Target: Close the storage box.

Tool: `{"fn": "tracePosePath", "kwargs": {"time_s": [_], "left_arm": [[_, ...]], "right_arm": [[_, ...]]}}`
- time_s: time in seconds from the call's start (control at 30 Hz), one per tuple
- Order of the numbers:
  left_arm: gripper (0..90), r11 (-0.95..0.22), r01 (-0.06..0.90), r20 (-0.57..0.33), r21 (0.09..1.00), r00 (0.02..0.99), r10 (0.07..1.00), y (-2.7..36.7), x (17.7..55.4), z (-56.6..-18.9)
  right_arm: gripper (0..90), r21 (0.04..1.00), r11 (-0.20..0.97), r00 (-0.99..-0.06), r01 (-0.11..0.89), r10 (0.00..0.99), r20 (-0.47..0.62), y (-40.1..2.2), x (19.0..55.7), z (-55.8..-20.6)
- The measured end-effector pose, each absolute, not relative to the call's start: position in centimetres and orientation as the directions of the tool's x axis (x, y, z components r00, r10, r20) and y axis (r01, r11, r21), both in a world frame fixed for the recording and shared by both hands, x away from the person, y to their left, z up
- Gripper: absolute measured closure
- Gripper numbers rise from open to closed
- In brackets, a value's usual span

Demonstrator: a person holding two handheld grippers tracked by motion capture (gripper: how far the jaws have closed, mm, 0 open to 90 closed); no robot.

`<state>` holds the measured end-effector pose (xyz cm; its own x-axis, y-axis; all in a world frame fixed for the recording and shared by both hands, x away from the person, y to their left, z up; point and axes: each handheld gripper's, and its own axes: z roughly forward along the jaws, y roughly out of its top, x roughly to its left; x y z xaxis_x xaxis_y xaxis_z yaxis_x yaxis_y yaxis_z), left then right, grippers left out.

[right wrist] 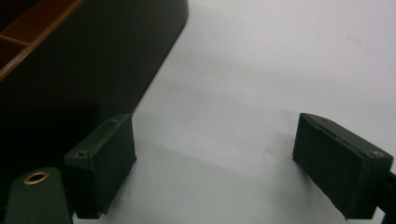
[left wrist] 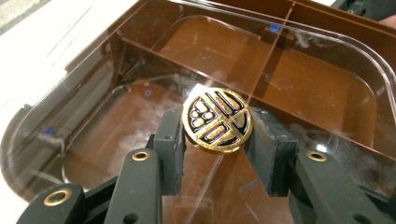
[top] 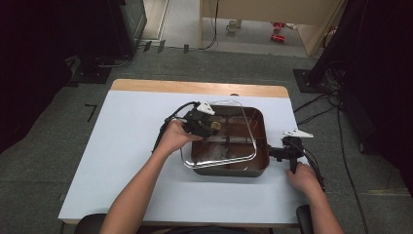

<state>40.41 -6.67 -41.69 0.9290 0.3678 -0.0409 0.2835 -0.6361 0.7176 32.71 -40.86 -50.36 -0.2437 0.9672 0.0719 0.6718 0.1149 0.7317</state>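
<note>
In the high view, the left claw (top: 210, 126) is seen at the centre of the frame, clamped on the round gold-and-black knob (top: 215, 126) of the clear rectangular plastic lid (top: 221, 158). The lid is held tilted over the dark brown square plastic tray with inner dividers (top: 260, 146), its lower edge hanging past the tray's near left rim. In the left gripper view, the knob (left wrist: 217, 119) is pinched at the middle of the frame between the two black pads (left wrist: 170, 140), with the lid (left wrist: 322, 93) spreading above and the tray's compartments seen through it.

The right claw (top: 280, 153) is placed at the right of the high view, just beside the tray's right wall, on the pale blue table (top: 122, 161). In the right gripper view its jaws stand apart with only bare table (right wrist: 261, 70) between them; the tray's dark wall (right wrist: 93, 60) occupies the upper left, cut off by the frame.

Whether the lid touches the tray cannot be told. The tray's contents are blurred by reflections.
</note>
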Motion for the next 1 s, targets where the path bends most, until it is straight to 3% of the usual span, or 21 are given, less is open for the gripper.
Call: {"fn": "tracePosePath", "kwargs": {"time_s": [0.6,1.0], "left_arm": [[59.6,-0.683,0.203,-0.052,0.701,0.971,0.234,-10.7,40.6,-41.6],[59.4,-0.706,0.166,-0.065,0.689,0.984,0.168,-11.1,41.5,-41.9]], "right_arm": [[12.9,0.731,0.114,-0.243,0.673,0.967,0.073,-40.9,32.7,-50.4],[12.7,0.731,0.114,-0.243,0.672,0.967,0.073,-40.9,32.7,-50.4]]}}
